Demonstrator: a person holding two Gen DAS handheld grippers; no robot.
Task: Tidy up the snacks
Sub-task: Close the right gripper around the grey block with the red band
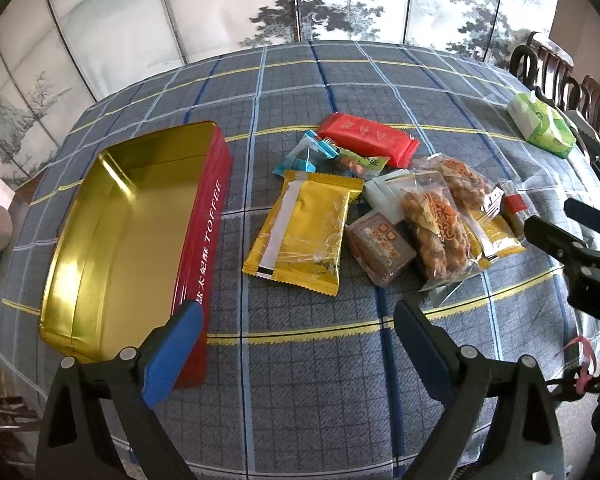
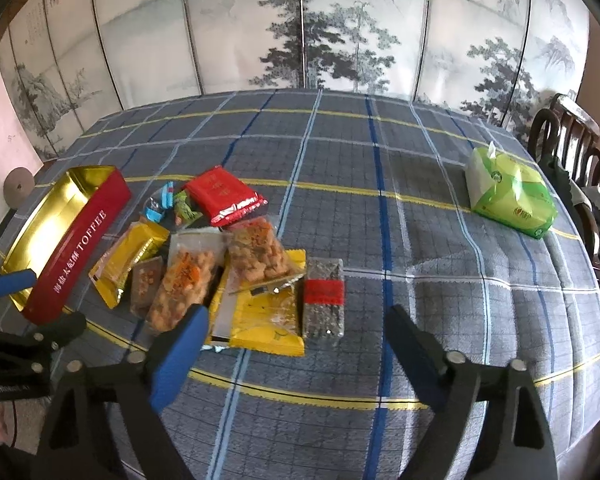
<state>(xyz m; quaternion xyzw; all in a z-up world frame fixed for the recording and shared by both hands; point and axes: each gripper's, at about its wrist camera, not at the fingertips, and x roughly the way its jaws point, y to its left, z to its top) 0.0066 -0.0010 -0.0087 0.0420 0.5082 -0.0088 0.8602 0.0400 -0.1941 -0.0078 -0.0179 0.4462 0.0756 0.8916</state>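
Note:
An open red toffee tin (image 1: 112, 248) with a gold inside lies on the table at the left, empty; it also shows in the right wrist view (image 2: 72, 248). A pile of wrapped snacks lies right of it: a large yellow packet (image 1: 304, 232), a red packet (image 1: 368, 138), a blue-and-clear candy (image 1: 308, 152), two clear bags of fried twists (image 1: 436, 228), a brown square pack (image 1: 380, 248). A dark seed bar with a red band (image 2: 324, 296) lies at the pile's right. My left gripper (image 1: 300, 332) is open and empty, hovering beside the tin's near corner. My right gripper (image 2: 296, 340) is open and empty, just before the pile.
The round table wears a grey-blue plaid cloth (image 2: 420, 240). A green-and-white tissue pack (image 2: 508, 196) lies at the far right. Dark wooden chairs (image 2: 572, 148) stand past the right edge. A painted folding screen (image 2: 300, 28) stands behind the table.

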